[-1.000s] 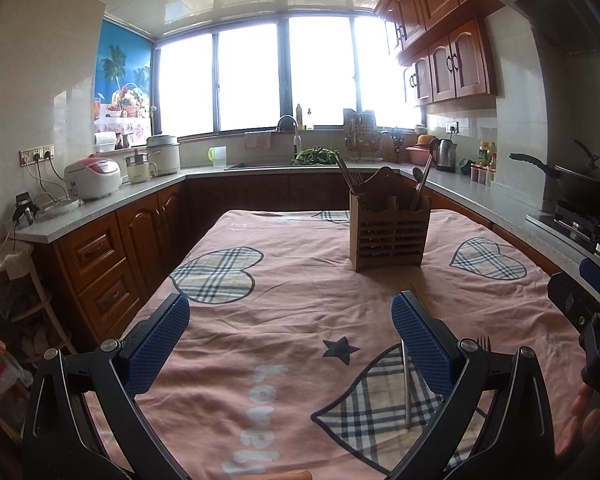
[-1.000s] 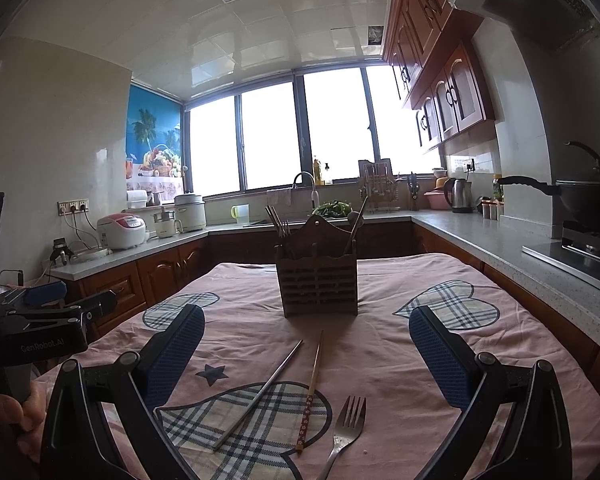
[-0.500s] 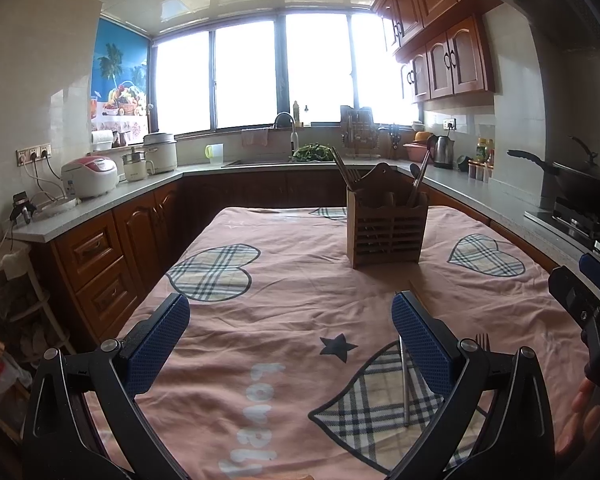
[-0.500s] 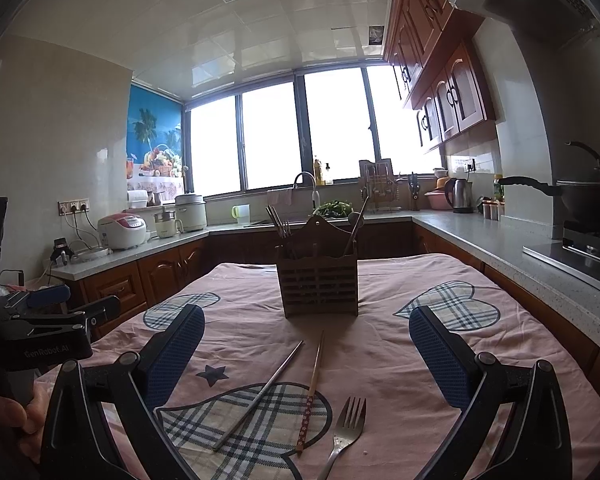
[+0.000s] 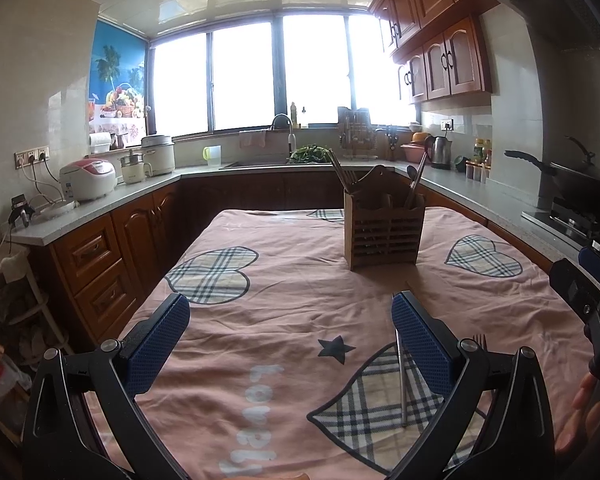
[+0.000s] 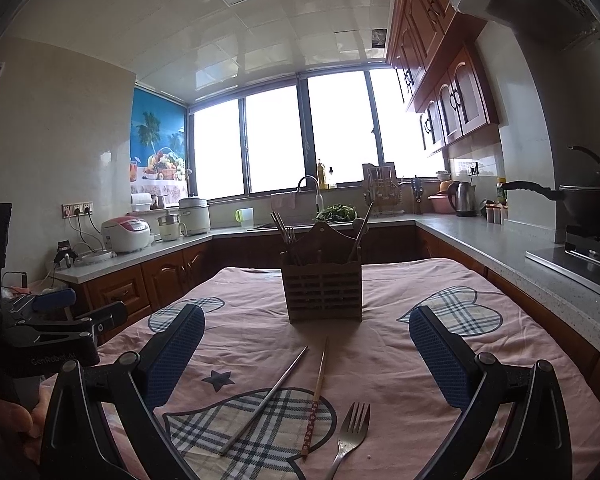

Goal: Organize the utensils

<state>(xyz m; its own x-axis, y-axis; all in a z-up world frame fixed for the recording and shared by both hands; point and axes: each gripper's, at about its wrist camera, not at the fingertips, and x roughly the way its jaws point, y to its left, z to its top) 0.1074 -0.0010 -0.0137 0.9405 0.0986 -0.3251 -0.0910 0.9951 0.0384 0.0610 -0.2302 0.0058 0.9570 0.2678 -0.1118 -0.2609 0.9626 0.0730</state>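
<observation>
Nothing has moved: both claws, left [image 5: 290,340] and right [image 6: 306,350], stay wide and empty; the steel fork [image 6: 350,438] and two chopsticks [image 6: 266,394] still await the slatted wooden holder [image 6: 322,294].

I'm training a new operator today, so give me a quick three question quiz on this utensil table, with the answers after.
1. True or false: the fork already stands in the wooden utensil holder.
2. How many loose utensils lie on the pink tablecloth in front of the holder in the right wrist view?
3. Multiple choice: the left gripper and right gripper are A) both open and empty, B) both shut on chopsticks, C) one open, one shut.

Key
1. False: it lies flat on the cloth.
2. Three: a metal chopstick, a patterned chopstick and the fork.
3. A.
</observation>
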